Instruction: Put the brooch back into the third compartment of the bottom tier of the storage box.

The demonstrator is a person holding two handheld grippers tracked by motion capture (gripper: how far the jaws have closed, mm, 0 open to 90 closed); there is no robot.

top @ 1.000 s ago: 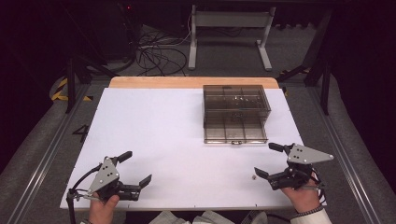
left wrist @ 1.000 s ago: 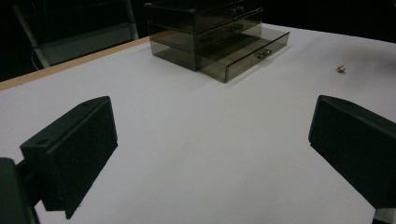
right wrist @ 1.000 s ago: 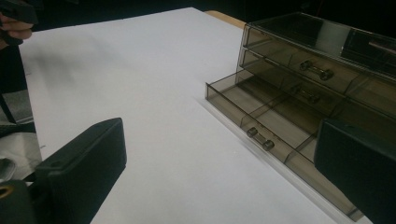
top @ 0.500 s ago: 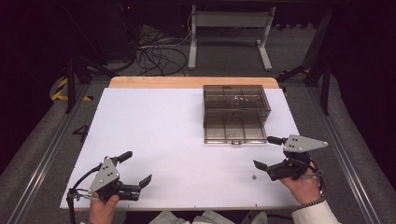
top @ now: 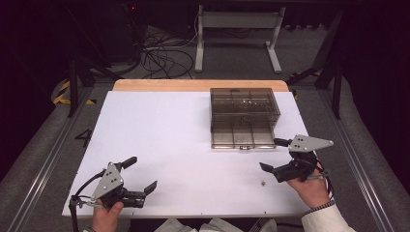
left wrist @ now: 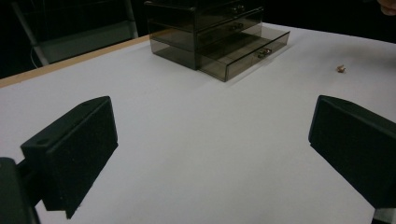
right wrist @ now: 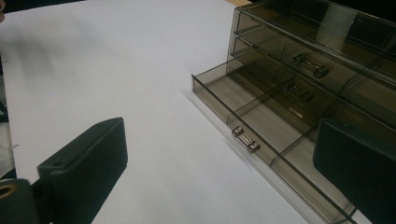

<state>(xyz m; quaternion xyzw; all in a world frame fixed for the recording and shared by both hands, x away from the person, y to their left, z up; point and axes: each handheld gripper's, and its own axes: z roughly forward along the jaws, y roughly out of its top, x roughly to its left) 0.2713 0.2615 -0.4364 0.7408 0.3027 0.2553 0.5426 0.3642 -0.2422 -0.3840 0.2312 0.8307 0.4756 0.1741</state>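
With both grippers' fingers spread, we feared our right gripper (top: 275, 155) might knock the open bottom drawer (top: 241, 134) crooked while reaching the small brass piece (top: 263, 182).

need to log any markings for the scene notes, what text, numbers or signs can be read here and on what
"4": black figure on the grey floor left of the white table, high view.
Yellow-and-black hazard stripes: a sign without words, on the floor farther back.
Drawer box, left gripper, right gripper: no lettering visible.
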